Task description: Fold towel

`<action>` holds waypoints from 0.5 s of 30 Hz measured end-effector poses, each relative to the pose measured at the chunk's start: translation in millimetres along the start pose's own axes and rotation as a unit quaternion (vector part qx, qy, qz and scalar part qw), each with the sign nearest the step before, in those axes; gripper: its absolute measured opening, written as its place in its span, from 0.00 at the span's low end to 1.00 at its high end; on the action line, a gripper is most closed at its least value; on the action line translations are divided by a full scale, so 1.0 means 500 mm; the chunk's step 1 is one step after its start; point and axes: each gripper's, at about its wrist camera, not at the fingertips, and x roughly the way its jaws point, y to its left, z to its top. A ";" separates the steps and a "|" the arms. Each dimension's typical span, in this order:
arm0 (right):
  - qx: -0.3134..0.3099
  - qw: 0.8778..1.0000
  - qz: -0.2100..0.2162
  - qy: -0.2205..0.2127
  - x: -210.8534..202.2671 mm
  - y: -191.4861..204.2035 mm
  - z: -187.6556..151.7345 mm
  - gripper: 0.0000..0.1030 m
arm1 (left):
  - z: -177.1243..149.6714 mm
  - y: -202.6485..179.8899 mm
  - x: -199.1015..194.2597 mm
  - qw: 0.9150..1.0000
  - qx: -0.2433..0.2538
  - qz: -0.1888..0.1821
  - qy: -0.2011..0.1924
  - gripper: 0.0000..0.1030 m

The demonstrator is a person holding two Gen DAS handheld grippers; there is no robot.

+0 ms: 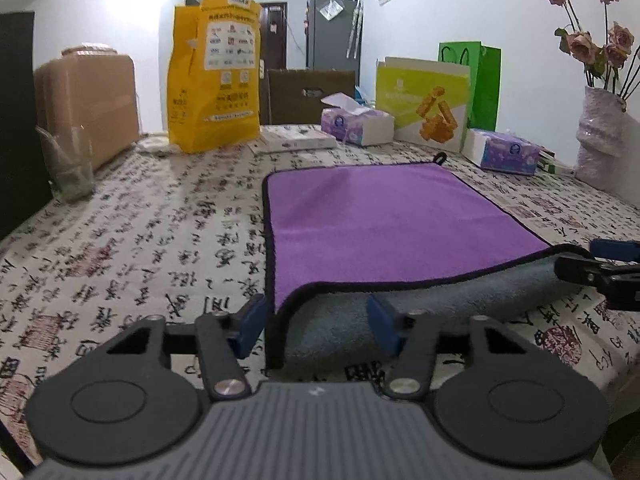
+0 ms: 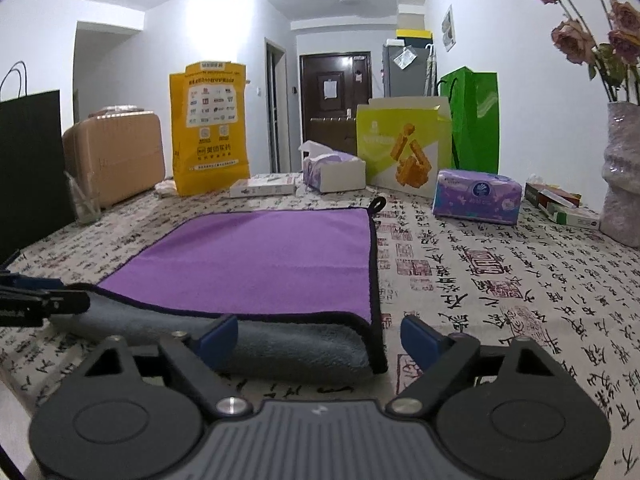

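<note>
While the towel [image 1: 384, 224] is lying flat on the calligraphy-print tablecloth [image 1: 132, 256], purple face up with a black hem, its near edge is curling upward and showing the grey underside [image 2: 288, 344]. Left gripper [image 1: 318, 322]: jaws standing spread, blue fingertips [image 1: 252, 320] straddling the towel's near left corner, the corner's black hem sitting between them without being pinched. Right gripper [image 2: 319, 338]: jaws likewise standing spread, blue fingertips [image 2: 420, 340] flanking the towel's near right corner, one on the grey fold and the other over bare cloth to the right. Each gripper is showing at the edge of the other's view, level with the rolled near edge. Hanging loop [image 2: 377, 202]: sitting at the towel's far right corner. Far side of the table, left to right: brown case [image 2: 120, 156], clear cup [image 2: 86, 204], yellow bag [image 2: 208, 128], flat white box [image 2: 262, 188], opened tissue box [image 2: 332, 170], lime carton with block picture [image 2: 400, 148], green bag [image 2: 474, 116], purple tissue pack [image 2: 476, 196]. Vase [image 2: 620, 184] with dried roses [image 2: 580, 36]: standing at the far right.
</note>
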 end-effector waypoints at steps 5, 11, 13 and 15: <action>-0.003 1.000 0.012 0.020 0.029 -0.014 0.005 0.76 | 0.003 0.012 0.011 0.999 -0.023 -0.021 0.017 0.34; -0.009 0.999 0.027 0.033 0.047 -0.020 0.006 0.47 | 0.006 0.025 0.010 0.999 -0.032 -0.024 0.012 0.07; -0.012 0.999 0.027 0.026 0.040 -0.019 0.006 0.31 | 0.007 0.029 0.009 0.999 -0.032 -0.028 0.011 0.07; -0.016 0.999 0.025 0.021 0.034 -0.020 0.006 0.18 | 0.005 0.030 0.007 0.999 -0.028 -0.034 0.010 0.07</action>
